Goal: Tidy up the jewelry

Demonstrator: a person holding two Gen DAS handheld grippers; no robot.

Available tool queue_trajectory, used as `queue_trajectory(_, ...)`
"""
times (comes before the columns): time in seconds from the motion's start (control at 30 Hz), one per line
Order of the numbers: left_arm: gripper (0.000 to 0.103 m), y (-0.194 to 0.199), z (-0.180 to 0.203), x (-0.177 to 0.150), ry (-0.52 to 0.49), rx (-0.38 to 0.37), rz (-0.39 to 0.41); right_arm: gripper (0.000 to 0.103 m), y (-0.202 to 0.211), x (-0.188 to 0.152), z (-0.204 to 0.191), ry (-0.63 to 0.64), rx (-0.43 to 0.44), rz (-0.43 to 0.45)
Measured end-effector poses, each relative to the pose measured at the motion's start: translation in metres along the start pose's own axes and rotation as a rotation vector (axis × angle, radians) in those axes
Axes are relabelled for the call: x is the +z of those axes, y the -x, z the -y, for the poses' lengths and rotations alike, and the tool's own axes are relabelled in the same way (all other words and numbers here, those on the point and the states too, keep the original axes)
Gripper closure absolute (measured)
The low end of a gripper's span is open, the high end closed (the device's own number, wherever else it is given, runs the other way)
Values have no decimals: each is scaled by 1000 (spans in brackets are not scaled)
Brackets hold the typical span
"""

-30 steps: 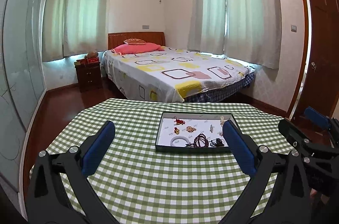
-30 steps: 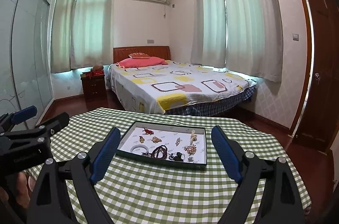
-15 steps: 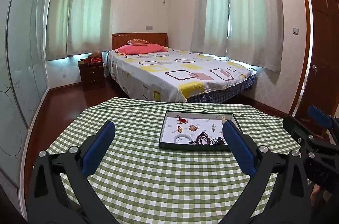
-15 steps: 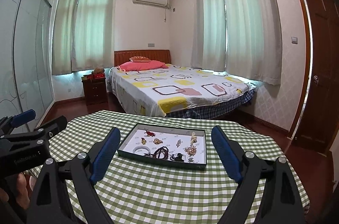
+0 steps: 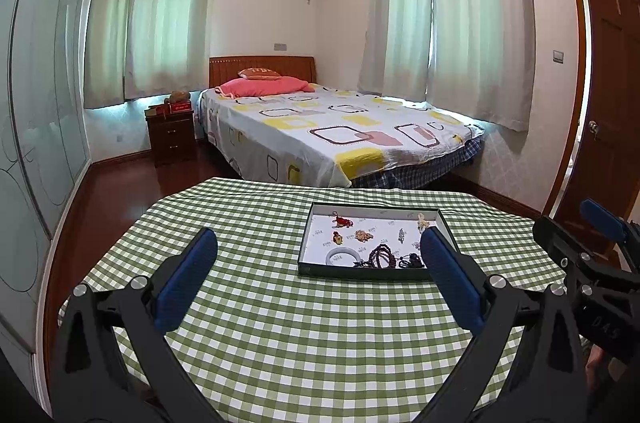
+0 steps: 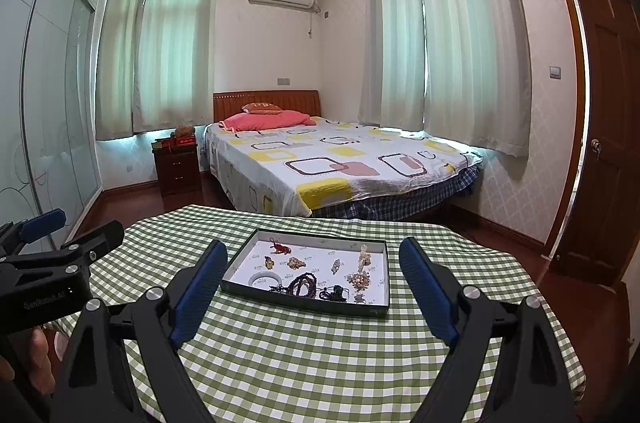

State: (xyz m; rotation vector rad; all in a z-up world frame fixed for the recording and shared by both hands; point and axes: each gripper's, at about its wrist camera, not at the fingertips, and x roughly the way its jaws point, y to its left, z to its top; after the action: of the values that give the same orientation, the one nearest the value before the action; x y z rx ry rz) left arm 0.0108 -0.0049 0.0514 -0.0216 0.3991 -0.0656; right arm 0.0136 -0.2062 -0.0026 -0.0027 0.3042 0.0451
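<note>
Short of the tray (image 6: 382,273), whose long axis runs crosswise to us, we hold left gripper (image 5: 318,269) and right gripper (image 6: 313,281) spread wide, empty.

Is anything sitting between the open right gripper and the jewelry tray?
Nothing visible does. Between the right gripper and the tray lies only bare checked tablecloth. The tray has no lid. The left gripper is off to the side, clear of the path.

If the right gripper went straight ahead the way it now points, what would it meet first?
Probably the jewelry tray: it lies ahead between the open right gripper fingers. The gripper seems to be above the table, so it may pass over the tray; depth is unclear.
</note>
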Motion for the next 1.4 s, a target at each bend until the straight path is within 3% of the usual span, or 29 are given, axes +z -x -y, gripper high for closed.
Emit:
queue_trajectory(1.27, 4, -6, 0, -3, -13, 0, -7, 18, -6, -1, -3, 6, -5, -26)
queue_trajectory(1.4, 4, -7, 0, -6, 9, 30, 2, 18, -6, -2, -3, 7, -6, -32)
